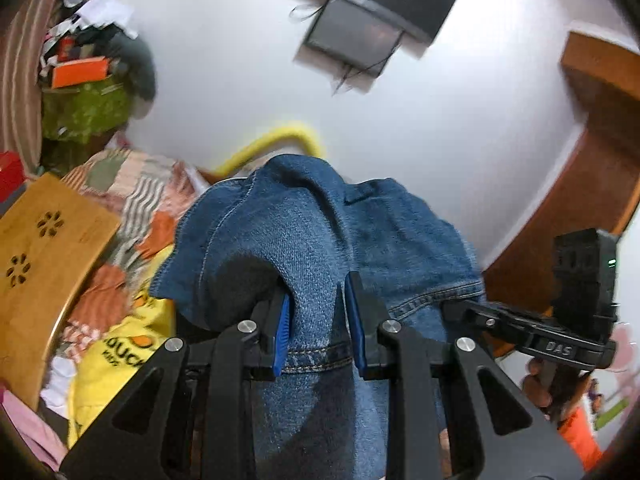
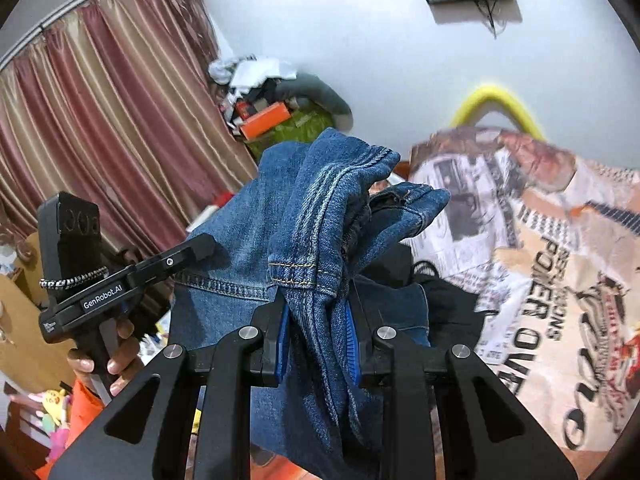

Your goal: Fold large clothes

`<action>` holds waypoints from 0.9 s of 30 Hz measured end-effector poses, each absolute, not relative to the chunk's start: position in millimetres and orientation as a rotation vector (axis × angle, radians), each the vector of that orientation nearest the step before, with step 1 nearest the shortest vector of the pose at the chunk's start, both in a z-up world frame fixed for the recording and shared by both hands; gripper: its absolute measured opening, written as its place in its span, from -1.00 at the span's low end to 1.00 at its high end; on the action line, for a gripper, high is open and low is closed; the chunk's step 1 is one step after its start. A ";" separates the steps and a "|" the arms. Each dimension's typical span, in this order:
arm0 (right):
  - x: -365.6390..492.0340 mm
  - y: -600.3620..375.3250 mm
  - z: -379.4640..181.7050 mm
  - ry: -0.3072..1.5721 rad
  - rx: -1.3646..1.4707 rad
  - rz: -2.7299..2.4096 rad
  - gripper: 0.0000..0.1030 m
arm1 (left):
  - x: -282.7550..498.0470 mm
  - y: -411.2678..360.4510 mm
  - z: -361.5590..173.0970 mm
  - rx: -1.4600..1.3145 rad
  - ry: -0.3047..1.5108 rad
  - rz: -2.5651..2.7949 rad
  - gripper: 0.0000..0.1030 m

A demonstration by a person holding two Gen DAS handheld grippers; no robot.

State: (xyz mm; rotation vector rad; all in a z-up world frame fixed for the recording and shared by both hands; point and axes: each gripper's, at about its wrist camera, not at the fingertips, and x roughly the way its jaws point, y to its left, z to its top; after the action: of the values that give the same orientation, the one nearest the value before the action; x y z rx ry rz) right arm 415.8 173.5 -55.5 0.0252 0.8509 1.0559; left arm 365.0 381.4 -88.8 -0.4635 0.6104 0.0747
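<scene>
A pair of blue denim jeans (image 1: 304,232) is held up in the air between both grippers. My left gripper (image 1: 318,320) is shut on the jeans' stitched hem, and the cloth flops forward over its fingers. My right gripper (image 2: 316,324) is shut on a bunched, seamed part of the jeans (image 2: 316,208). The right gripper's body shows at the right of the left wrist view (image 1: 560,320). The left gripper's body shows at the left of the right wrist view (image 2: 120,280), beside the denim.
A bed with a patchwork cover (image 1: 132,196), a yellow garment (image 1: 116,352) and a printed newspaper-style cloth (image 2: 540,264) lies below. A bamboo tray (image 1: 44,264) is at the left. A curtain (image 2: 100,128), a cluttered pile (image 2: 276,112), a wall screen (image 1: 360,28) and a wooden door (image 1: 580,184) surround it.
</scene>
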 end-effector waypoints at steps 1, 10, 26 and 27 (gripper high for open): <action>420.2 181.7 -70.3 0.870 0.011 1.041 -0.60 | 370.9 386.4 -104.0 -0.465 0.642 0.098 -0.52; 460.8 212.5 -210.5 1.128 -0.116 0.829 -0.60 | 388.2 435.9 -220.4 -0.520 0.794 0.199 -0.35; 378.9 172.6 -161.1 0.870 -0.397 0.785 -0.34 | 340.3 362.8 -189.6 -0.228 0.827 0.306 -0.33; 373.6 167.7 -154.8 0.850 -0.402 0.788 -0.34 | 335.4 357.0 -184.5 -0.217 0.821 0.302 -0.33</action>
State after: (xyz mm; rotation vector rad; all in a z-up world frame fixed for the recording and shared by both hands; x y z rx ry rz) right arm 373.6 167.7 -154.8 -0.4023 0.8501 0.7877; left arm 335.4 357.0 -184.5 -0.2174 0.8213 0.3020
